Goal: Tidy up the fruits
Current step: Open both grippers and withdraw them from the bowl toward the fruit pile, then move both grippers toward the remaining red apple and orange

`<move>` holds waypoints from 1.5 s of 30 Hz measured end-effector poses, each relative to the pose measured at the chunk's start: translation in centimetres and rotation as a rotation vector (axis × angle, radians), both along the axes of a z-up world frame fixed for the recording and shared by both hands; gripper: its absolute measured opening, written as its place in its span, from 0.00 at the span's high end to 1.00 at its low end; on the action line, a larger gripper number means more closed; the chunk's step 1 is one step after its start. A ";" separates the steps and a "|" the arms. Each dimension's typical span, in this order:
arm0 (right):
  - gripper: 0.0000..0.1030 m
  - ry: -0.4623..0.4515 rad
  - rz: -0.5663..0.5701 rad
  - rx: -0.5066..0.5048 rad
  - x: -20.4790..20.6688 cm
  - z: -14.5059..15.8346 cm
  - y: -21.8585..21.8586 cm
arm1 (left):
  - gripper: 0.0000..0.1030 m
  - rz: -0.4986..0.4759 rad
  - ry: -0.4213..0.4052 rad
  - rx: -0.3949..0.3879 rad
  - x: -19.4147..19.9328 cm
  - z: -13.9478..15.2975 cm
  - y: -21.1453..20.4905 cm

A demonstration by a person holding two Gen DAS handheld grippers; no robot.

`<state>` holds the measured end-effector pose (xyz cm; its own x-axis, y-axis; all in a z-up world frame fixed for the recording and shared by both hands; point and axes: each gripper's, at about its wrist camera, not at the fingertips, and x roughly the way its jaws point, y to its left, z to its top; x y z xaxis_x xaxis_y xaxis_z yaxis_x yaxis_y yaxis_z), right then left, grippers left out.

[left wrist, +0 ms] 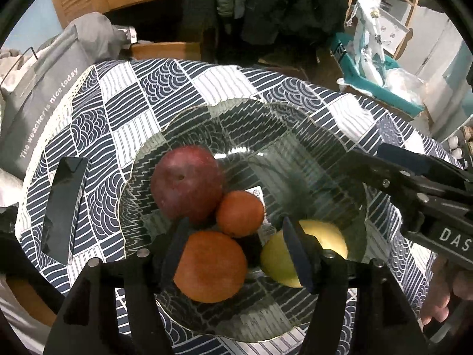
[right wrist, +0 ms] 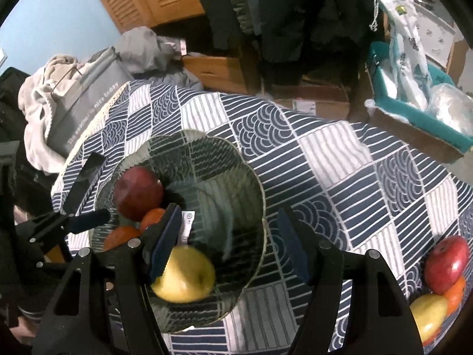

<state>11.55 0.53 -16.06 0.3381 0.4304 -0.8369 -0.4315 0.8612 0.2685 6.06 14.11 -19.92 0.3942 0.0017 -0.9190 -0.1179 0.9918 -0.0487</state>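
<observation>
Both grippers tilt steeply down over our glass bowl [left wrist: 310, 136] — left gripper [left wrist: 236, 245] released, straddling one orange [left wrist: 210, 266]; right gripper [right wrist: 227, 242] released above the yellow apple [right wrist: 184, 275]. Inside we count four fruits: one red apple [left wrist: 186, 183], two oranges, one yellow apple.

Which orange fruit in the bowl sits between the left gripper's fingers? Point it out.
The larger orange, nearest the camera; the smaller orange lies beyond, against the red apple.

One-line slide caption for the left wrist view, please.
Open left gripper straddles a large orange fruit in the clear ribbed glass bowl, beside a dark red apple and yellow apple.
</observation>
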 end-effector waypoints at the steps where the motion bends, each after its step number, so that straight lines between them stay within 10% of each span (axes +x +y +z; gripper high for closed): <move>1: 0.34 -0.004 -0.002 -0.001 -0.1 0.2 -0.1 | 0.35 -0.004 -0.008 -0.004 0.0 0.3 -0.2; 45: 0.23 -0.346 -0.259 -0.189 -6.4 13.8 -13.2 | 0.26 -0.194 -0.274 0.014 -2.1 12.1 -10.9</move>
